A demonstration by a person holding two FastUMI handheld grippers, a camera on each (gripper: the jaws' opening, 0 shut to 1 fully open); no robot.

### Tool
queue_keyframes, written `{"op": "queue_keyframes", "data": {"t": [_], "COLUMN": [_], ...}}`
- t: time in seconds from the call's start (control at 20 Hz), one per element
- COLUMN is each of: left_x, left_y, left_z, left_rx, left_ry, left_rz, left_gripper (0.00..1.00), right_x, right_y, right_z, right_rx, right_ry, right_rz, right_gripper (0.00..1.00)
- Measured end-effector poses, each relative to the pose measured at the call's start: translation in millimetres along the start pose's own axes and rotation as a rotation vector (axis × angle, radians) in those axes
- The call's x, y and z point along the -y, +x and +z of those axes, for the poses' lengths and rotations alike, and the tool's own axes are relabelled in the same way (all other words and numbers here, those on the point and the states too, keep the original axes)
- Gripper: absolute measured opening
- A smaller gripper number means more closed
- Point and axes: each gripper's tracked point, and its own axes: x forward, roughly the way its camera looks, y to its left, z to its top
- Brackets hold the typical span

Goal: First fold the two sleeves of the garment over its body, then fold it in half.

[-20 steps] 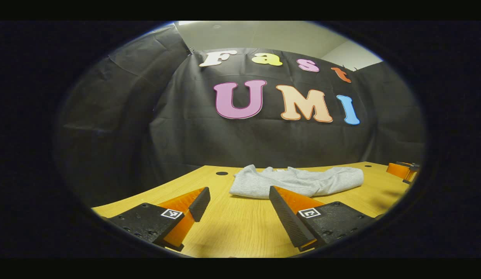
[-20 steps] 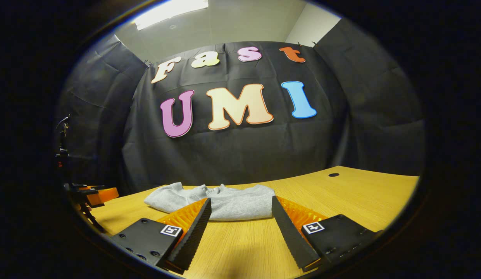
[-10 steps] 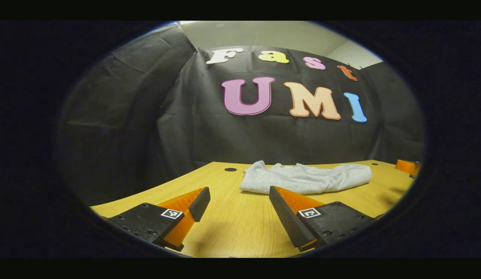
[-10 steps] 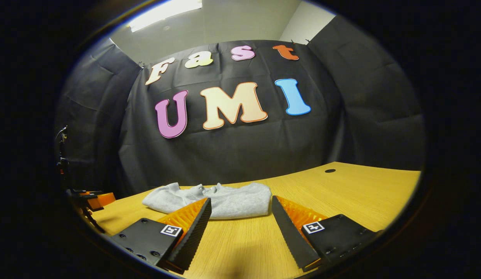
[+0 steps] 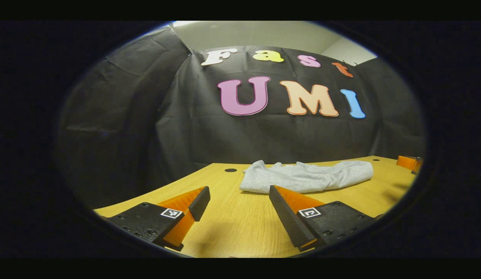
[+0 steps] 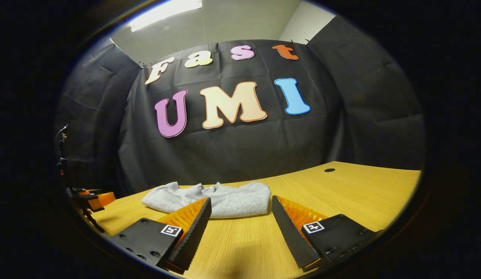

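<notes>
A grey garment (image 5: pixel 306 177) lies folded into a compact bundle on the wooden table (image 5: pixel 240 224), toward the far side. In the right gripper view the same grey garment (image 6: pixel 217 198) rests just beyond the fingers. My left gripper (image 5: pixel 239 199) is open, low over the table, a short way in front of the garment's left end, with nothing between its fingers. My right gripper (image 6: pixel 240 211) is open too, close in front of the garment's right end, holding nothing. The right gripper (image 5: pixel 407 162) shows at the far right edge of the left gripper view; the left gripper (image 6: pixel 91 197) shows at the far left of the right gripper view.
The wooden table (image 6: pixel 341 193) stretches wide to the right of the garment, with a round cable hole (image 6: pixel 329 170) near its back. Another cable hole (image 5: pixel 230 170) sits left of the garment. Black cloth walls close the booth behind the table.
Both grippers have drawn back a little from the garment and stayed open. The garment has not moved.
</notes>
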Motion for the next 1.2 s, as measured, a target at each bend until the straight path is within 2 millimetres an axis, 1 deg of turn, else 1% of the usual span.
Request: {"op": "queue_keyframes", "data": {"t": [0.2, 0.25, 0.3, 0.35, 0.45, 0.5, 0.55, 0.75, 0.8, 0.85, 1.2], "left_x": [0.0, 0.6, -0.1, -0.2, 0.0, -0.2, -0.4, -0.6, -0.4, -0.1, -0.3], "left_y": [0.3, 0.0, -0.4, 0.0, -0.1, -0.1, 0.2, -0.2, 0.1, 0.2, -0.2], "left_z": [1.5, 2.0, 2.0, 2.2, 2.3, 2.1, 2.0, 2.1, 2.3, 2.7, 1.9], "left_rx": [0.008, 0.009, 0.012, 0.011, 0.012, 0.012, 0.013, 0.013, 0.013, 0.013, 0.014], "left_ry": [-0.001, -0.001, -0.003, -0.001, -0.002, 0.0, -0.001, -0.001, -0.001, -0.001, -0.001], "left_rz": [0.002, 0.002, 0.002, 0.002, 0.003, 0.003, 0.003, 0.003, 0.003, 0.003, 0.004], "left_gripper": [0.93, 0.93, 0.93, 0.93, 0.93, 0.93, 0.93, 0.93, 0.93, 0.92, 0.93], "right_x": [-0.7, -0.5, 0.7, 0.7, -0.3, -0.8, -1.4, -4.7, -5.3, -4.6, -3.2], "right_y": [-0.3, -0.6, 0.0, 0.9, 1.4, 0.6, 0.4, -0.9, 0.2, 0.0, -0.2], "right_z": [-3.4, -3.2, -3.6, -3.4, -4.6, -5.5, -6.2, -6.5, -7.6, -6.7, -6.8], "right_rx": [-0.01, -0.013, -0.013, -0.013, -0.017, -0.019, -0.022, -0.023, -0.023, -0.022, -0.025], "right_ry": [-0.006, -0.004, -0.004, -0.005, -0.007, -0.009, -0.012, -0.039, -0.043, -0.045, -0.032], "right_rz": [0.003, 0.002, 0.001, 0.0, 0.0, 0.002, 0.002, 0.005, 0.005, 0.004, 0.002], "right_gripper": [0.97, 0.94, 0.93, 0.97, 0.97, 0.94, 0.97, 0.97, 0.94, 0.97, 0.97]}}
